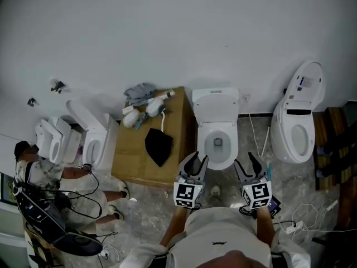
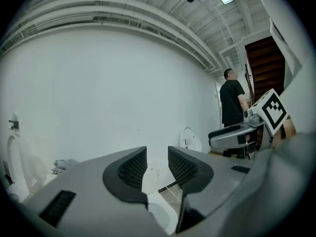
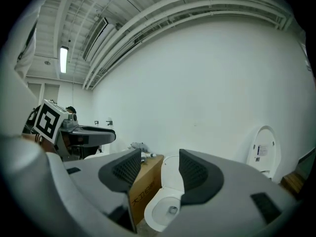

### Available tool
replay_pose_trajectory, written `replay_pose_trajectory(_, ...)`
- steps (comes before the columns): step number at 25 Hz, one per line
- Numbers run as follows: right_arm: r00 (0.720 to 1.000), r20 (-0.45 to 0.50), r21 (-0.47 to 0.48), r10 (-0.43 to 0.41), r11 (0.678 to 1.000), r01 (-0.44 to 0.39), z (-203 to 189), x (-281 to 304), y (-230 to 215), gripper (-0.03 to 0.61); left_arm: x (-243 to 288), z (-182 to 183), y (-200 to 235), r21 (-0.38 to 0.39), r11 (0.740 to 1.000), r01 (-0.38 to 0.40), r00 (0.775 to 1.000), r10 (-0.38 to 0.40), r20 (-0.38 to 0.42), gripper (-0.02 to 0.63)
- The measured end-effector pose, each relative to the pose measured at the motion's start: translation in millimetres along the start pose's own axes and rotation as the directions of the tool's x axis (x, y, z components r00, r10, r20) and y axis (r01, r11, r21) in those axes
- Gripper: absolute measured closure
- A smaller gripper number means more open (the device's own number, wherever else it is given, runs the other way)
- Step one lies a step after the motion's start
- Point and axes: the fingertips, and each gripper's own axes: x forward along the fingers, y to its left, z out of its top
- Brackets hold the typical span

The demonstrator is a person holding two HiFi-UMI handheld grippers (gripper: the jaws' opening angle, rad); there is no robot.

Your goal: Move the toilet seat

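Left tool (image 1: 195,159) (image 2: 157,164) is closed down to a thin slit with nothing in it. Right tool (image 1: 248,162) (image 3: 159,169) is clearly open and also empty. We're holding both side by side just in front of the middle toilet (image 1: 217,144), touching nothing. The toilet seat (image 1: 216,106) (image 3: 171,177) looks raised against the back, with the bowl open; we can't tell seat from lid. A cardboard box (image 1: 134,155) sits just left of that toilet, with a black cloth (image 1: 158,146) and grey rags (image 1: 139,92) on top. Another toilet (image 1: 298,121) stands to the right, lid up. More toilets stand far left (image 1: 97,141), with a crouching person (image 1: 39,172) beside them.
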Motion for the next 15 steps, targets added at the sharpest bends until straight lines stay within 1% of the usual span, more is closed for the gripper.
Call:
replay_pose_trajectory(3,1.0,-0.008,0.0,-0.015,1.0,0.015,5.4,28.8,-1.8,0.324,20.4,-1.8,25.8,-0.01,1.0,0.011,1.0,-0.011,-0.001,0.479)
replay_pose_trajectory(7,0.999,-0.014,-0.005,-0.04,0.999,0.04,10.8,55.6,-4.8,0.324,42.0,-1.4,49.1,-0.004,0.999,0.034,0.999,-0.034,0.007,0.479)
replay_pose_trajectory(11,0.998,-0.029,-0.009,-0.06,0.998,0.06,11.1,73.5,-8.5,0.324,57.8,-6.5,64.7,-0.019,0.999,0.049,0.999,-0.049,0.014,0.479)
replay_pose_trajectory(15,0.996,-0.051,-0.007,-0.071,0.997,0.071,6.1,83.5,-12.0,0.324,67.8,-14.6,72.9,-0.044,0.998,0.054,0.999,-0.054,0.002,0.479)
